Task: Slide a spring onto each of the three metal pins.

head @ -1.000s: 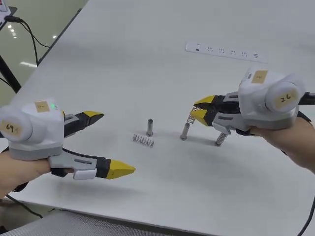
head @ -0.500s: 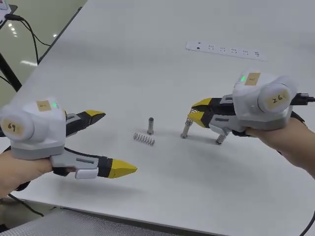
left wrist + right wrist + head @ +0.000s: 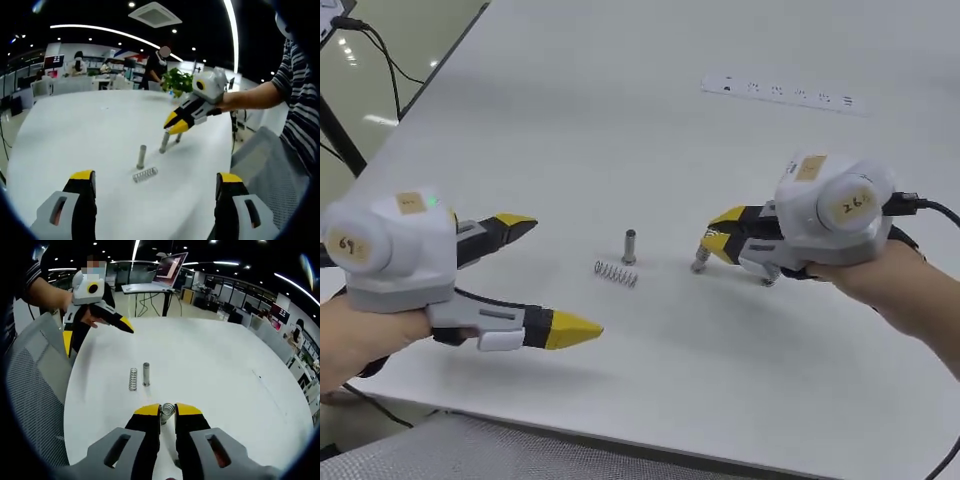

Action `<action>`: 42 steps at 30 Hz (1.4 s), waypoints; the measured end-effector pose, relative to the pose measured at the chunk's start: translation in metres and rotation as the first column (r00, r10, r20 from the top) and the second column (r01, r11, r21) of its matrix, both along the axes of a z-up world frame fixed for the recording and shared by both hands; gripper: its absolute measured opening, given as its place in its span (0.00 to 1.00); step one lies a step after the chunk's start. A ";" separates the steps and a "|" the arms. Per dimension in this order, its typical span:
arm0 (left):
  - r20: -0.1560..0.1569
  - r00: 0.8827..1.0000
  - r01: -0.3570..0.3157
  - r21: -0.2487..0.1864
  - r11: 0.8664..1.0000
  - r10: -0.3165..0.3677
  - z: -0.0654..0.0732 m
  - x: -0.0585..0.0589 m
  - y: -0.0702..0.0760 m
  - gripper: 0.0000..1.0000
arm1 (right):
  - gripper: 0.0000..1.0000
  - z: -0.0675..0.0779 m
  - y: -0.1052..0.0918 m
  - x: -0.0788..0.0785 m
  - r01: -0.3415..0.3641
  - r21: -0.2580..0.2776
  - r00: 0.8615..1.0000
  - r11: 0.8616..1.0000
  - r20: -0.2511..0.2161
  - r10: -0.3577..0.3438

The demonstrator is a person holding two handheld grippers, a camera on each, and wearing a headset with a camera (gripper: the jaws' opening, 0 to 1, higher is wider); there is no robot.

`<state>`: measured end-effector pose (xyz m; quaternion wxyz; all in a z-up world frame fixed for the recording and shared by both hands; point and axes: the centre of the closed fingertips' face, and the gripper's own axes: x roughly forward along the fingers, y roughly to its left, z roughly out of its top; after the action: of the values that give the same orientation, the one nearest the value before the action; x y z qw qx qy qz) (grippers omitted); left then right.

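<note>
Spring (image 3: 167,411) sits pinched between the tips of the right gripper (image 3: 720,229), apparently to be pushed down over a pin (image 3: 699,263), while a loose spring (image 3: 616,273) lies by the bare pin (image 3: 629,246), ahead of the wide-spread, empty left gripper (image 3: 560,273)

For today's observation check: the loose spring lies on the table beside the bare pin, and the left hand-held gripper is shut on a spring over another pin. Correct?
No: it is the right hand-held gripper that is shut on that spring over the other pin, as the right gripper view shows. The rest holds.
</note>
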<state>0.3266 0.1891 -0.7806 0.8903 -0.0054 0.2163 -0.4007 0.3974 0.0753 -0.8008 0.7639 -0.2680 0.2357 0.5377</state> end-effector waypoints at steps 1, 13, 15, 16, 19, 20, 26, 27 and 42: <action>-0.001 1.000 -0.001 0.000 1.000 0.001 0.000 0.000 0.000 0.97 | 0.07 -0.001 0.000 -0.001 -0.001 -0.003 1.000 1.000 -0.001 0.001; -0.005 1.000 -0.007 0.000 1.000 0.007 0.000 0.002 0.002 0.97 | 0.08 -0.018 -0.002 0.000 0.022 -0.021 0.999 1.000 -0.026 -0.023; -0.001 1.000 -0.008 -0.004 1.000 0.008 0.001 0.003 0.002 0.97 | 0.08 -0.018 -0.002 0.000 0.023 -0.022 0.999 0.999 -0.028 -0.024; -0.001 1.000 -0.010 -0.005 1.000 0.010 0.001 0.004 0.002 0.97 | 0.08 -0.018 -0.002 0.000 0.023 -0.022 0.999 0.999 -0.029 -0.023; 0.000 1.000 -0.011 -0.007 1.000 0.011 0.002 0.004 0.001 0.97 | 0.08 -0.018 -0.002 -0.001 0.025 -0.019 0.999 1.000 -0.039 -0.026; 0.001 1.000 -0.011 -0.006 1.000 0.011 0.002 0.004 0.001 0.97 | 0.08 -0.018 -0.002 -0.002 0.025 -0.020 0.999 0.999 -0.041 -0.026; 0.000 1.000 -0.006 -0.003 1.000 0.006 0.002 0.003 0.000 0.96 | 0.15 -0.016 -0.004 -0.002 0.047 -0.004 0.998 0.999 -0.044 -0.048; 0.001 1.000 -0.005 -0.003 1.000 0.005 0.003 0.002 0.000 0.96 | 0.15 -0.015 -0.004 -0.002 0.050 -0.001 0.998 0.999 -0.046 -0.050; -0.003 1.000 -0.002 -0.005 1.000 0.002 0.004 0.003 -0.001 0.96 | 0.17 0.011 -0.010 -0.012 0.131 0.141 0.987 0.981 -0.112 -0.116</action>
<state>0.3295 0.1884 -0.7764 0.8905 -0.0083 0.2165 -0.4001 0.3853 0.0652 -0.7893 0.8005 -0.1671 0.2504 0.5182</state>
